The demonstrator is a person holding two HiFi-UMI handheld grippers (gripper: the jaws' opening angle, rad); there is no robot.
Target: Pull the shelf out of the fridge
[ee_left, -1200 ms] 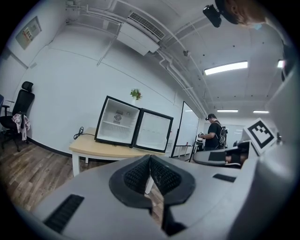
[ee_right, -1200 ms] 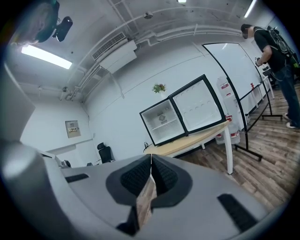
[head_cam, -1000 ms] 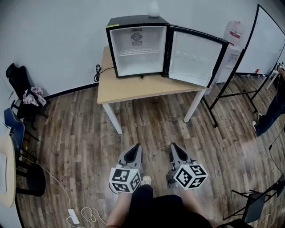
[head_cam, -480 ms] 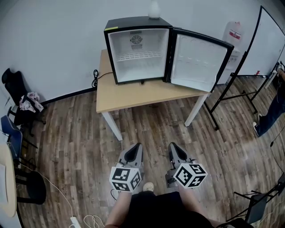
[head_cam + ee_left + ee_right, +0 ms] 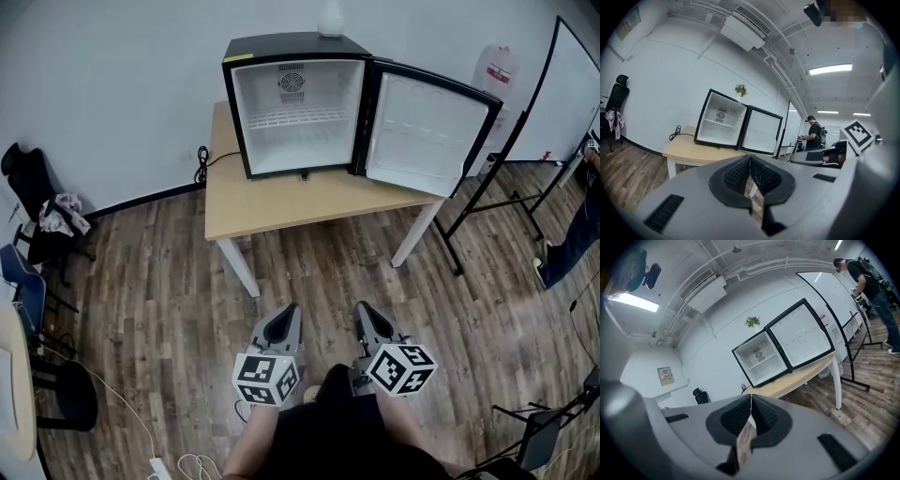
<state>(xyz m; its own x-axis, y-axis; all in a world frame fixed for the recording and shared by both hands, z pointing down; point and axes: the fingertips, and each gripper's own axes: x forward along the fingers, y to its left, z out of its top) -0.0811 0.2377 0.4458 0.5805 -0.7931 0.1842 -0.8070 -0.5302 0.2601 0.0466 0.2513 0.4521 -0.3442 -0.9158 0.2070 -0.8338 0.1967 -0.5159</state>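
Observation:
A small black fridge point(image 5: 295, 103) stands on a wooden table point(image 5: 281, 202), its door point(image 5: 427, 131) swung open to the right. A white wire shelf point(image 5: 298, 117) lies across the middle of its white interior. My left gripper point(image 5: 284, 321) and right gripper point(image 5: 366, 319) are held side by side over the floor, well short of the table, both shut and empty. In the left gripper view the fridge point(image 5: 723, 124) is far ahead beyond the shut left gripper point(image 5: 750, 161). In the right gripper view the fridge point(image 5: 761, 359) shows above the shut right gripper point(image 5: 751, 401).
A whiteboard on a black stand point(image 5: 553, 103) is to the right of the table. A person point(image 5: 572, 234) stands at the right edge. Chairs point(image 5: 42, 216) and a round table point(image 5: 14, 375) line the left side. A power cable point(image 5: 173, 455) lies on the wooden floor. A small plant point(image 5: 330, 19) tops the fridge.
The fridge and table sit slightly lower and nearer in the head view than a second ago. Both grippers keep their place in the picture and stay shut.

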